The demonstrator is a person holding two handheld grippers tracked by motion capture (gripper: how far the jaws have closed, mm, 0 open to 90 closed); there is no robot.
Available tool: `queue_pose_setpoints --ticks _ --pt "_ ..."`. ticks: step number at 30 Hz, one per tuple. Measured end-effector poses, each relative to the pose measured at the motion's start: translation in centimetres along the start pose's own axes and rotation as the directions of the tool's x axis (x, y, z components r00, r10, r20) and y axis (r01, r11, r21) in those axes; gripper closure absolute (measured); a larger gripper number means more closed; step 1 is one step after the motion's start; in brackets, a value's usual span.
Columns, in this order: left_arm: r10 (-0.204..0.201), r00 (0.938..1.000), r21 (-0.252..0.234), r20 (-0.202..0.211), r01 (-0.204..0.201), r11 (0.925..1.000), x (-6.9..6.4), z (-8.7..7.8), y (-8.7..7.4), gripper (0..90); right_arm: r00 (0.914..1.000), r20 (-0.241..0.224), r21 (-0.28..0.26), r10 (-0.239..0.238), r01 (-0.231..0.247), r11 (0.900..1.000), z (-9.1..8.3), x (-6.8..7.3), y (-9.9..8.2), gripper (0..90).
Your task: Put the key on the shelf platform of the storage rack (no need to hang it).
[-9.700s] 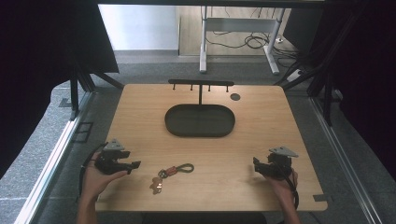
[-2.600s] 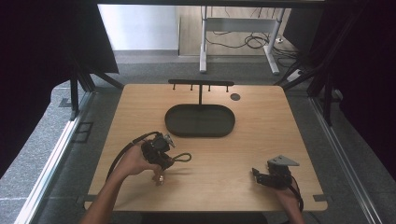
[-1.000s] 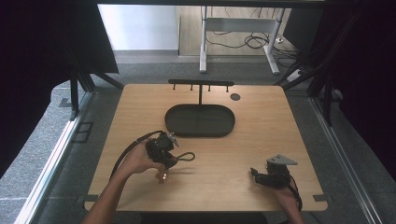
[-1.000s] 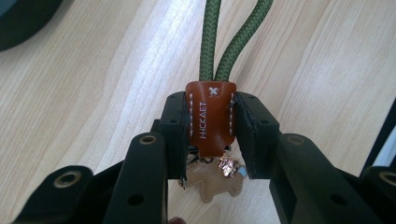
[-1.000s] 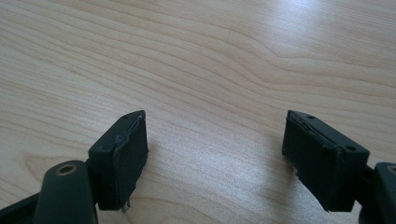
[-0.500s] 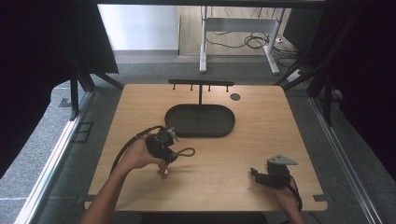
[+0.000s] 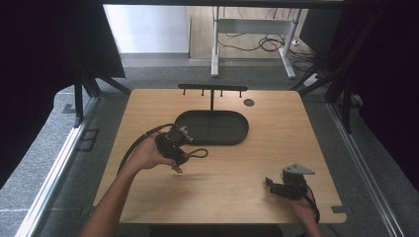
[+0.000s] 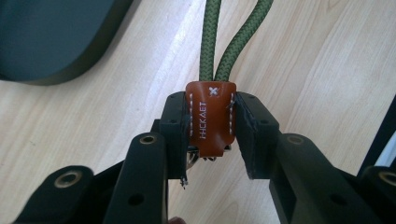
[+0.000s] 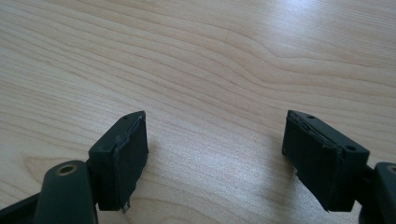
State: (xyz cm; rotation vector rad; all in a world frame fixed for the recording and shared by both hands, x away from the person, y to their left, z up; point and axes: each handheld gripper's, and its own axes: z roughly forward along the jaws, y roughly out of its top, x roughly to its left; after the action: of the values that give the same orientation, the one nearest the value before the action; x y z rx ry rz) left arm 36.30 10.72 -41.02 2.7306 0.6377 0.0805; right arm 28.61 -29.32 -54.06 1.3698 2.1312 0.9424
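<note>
A keychain with a brown leather tab (image 8: 211, 116) and a green cord loop (image 8: 229, 42) is pinched between the pads of my left gripper (image 8: 212, 130). In the high view that left gripper (image 7: 179, 152) is lifted a little over the table's left middle, the cord loop (image 7: 196, 153) sticking out to its right and a small metal end hanging below. My right gripper (image 9: 215, 149) rests low over bare wood with its jaws wide apart and nothing between them; in the high view the right gripper (image 7: 271, 183) sits near the front right corner.
A dark oval tray (image 7: 217, 129) lies at the table's middle, just beyond the left gripper. Behind it stands a black rack with small hooks (image 7: 212, 89). A round dark grommet (image 7: 248, 102) sits at the back right. The table's front edge is close to the right gripper.
Since the oldest frame the left hand went from the front left to the keychain and closed on it. Over the last second it has lifted the keychain off the table. The right gripper kept still.
</note>
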Motion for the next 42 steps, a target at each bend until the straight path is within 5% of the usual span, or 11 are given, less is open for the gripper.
queue_pose_setpoints --ticks 21,42 --pt "0.003 1.0000 -0.039 0.000 -0.003 0.9992 2.2 -2.5 4.3 66.4 1.0000 0.000 0.000 0.004 -0.004 1.0000 0.0 0.0 0.0 22.8" --pt "-0.005 1.0000 -0.029 -0.005 0.005 0.9996 3.8 -2.4 7.1 66.4 0.9999 0.011 -0.001 0.013 -0.013 0.9999 0.1 -0.2 0.1 23.4"
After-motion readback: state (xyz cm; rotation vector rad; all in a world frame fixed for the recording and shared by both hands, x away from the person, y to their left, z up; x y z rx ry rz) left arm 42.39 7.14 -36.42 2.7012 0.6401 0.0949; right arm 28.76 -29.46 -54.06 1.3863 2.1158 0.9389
